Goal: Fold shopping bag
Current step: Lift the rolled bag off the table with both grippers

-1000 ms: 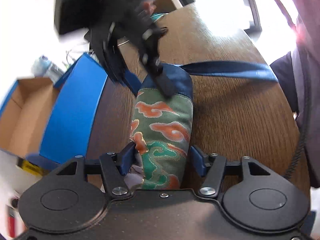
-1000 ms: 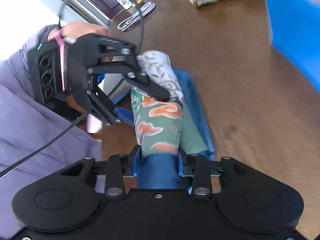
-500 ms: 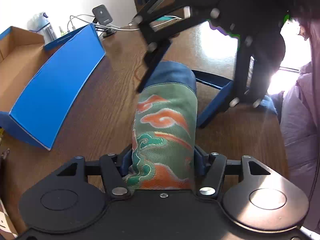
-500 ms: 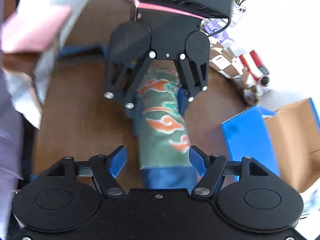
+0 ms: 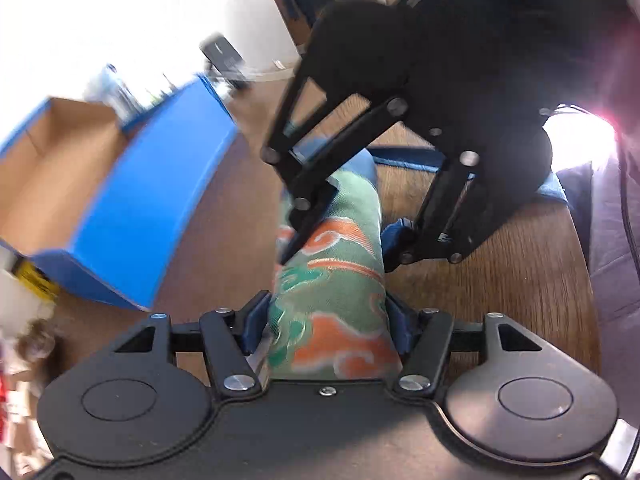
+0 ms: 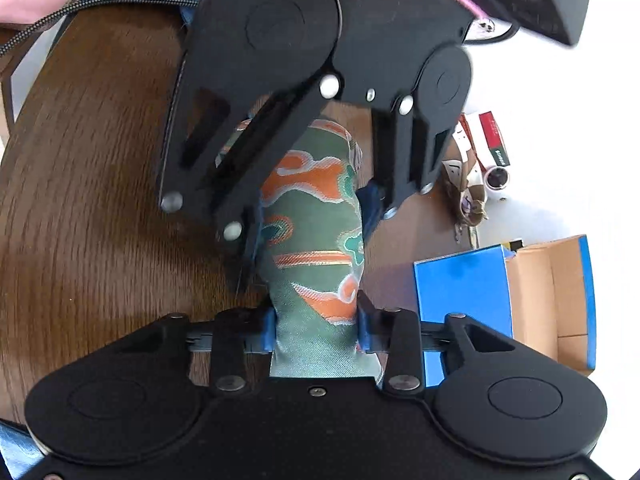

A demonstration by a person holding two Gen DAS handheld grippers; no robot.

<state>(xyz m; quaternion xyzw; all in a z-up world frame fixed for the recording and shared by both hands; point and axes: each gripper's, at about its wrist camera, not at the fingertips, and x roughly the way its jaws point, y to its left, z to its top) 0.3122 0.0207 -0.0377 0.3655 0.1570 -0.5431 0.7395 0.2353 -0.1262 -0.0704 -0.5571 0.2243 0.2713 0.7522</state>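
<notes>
The shopping bag (image 5: 340, 280) is green fabric with orange and teal cloud patterns, folded into a narrow roll with blue trim and a blue strap (image 5: 404, 156) trailing on the wooden table (image 5: 500, 272). My left gripper (image 5: 326, 320) is shut on one end of the roll. My right gripper (image 6: 316, 328) is shut on the other end of the bag (image 6: 316, 248). The two grippers face each other closely, each showing large in the other's view, with the roll held between them above the table.
An open blue cardboard box (image 5: 132, 208) stands to the left in the left wrist view and shows at the right in the right wrist view (image 6: 520, 300). Small packets and a red box (image 6: 494, 140) lie past the table edge. A purple sleeve (image 5: 612, 240) is at right.
My right gripper has moved in along the roll and closed on it; it was open half a second ago. The two grippers have come closer together.
</notes>
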